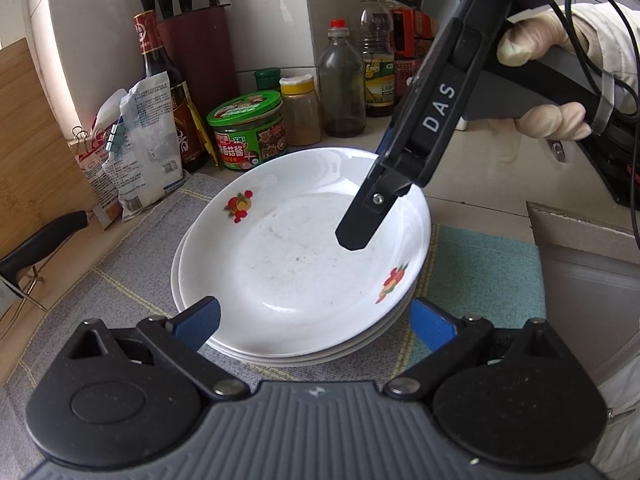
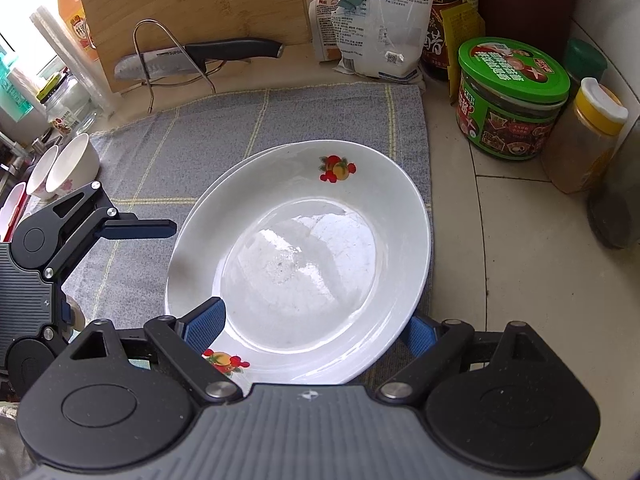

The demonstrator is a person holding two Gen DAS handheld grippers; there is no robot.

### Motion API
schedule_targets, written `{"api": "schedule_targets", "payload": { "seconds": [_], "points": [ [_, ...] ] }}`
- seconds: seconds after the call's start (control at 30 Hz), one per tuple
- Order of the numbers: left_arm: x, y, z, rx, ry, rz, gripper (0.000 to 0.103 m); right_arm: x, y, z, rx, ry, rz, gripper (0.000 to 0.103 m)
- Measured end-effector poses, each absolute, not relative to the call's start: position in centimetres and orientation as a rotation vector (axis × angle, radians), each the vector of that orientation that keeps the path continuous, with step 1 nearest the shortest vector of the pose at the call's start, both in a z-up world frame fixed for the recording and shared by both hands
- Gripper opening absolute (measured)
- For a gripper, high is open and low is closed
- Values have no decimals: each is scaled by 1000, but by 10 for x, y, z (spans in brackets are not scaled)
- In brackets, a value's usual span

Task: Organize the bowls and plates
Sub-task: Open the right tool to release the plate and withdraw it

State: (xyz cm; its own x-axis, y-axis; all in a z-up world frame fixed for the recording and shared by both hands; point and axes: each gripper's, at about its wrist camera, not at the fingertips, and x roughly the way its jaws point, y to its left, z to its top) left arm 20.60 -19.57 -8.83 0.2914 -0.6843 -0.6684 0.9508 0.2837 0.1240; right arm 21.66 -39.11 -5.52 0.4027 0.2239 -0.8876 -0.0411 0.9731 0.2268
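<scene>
Kitchen counter: stacked white plates [image 1: 296,264] on a grey cloth [image 2: 208,128].
Right gripper [image 2: 312,330] straddles the top plate's near rim, jaws wide, not pressing; left gripper [image 1: 314,326] (also wide) faces the stack's opposite edge, bowls [image 2: 68,168] well beyond.

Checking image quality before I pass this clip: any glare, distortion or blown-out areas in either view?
Left wrist view: strong fisheye bending at the edges, mild sheen on the top plate, otherwise sharp. Right wrist view: window glare reflected in the plate's well, overexposed at the left edge, similar fisheye curving.
</scene>
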Motion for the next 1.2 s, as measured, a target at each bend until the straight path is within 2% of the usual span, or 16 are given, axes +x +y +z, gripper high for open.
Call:
{"api": "schedule_targets", "payload": {
  "seconds": [0.37, 0.63, 1.2],
  "points": [
    [209, -189, -90, 564, 556, -1159, 101, 211, -386, -55, 177, 1169, 150, 95],
    [206, -188, -88, 560, 539, -1171, 101, 205, -385, -50, 166, 1167, 116, 103],
    [208, -178, -82, 516, 569, -1054, 102, 200, -354, -46, -20, 1089, 91, 103]
  ]
}}
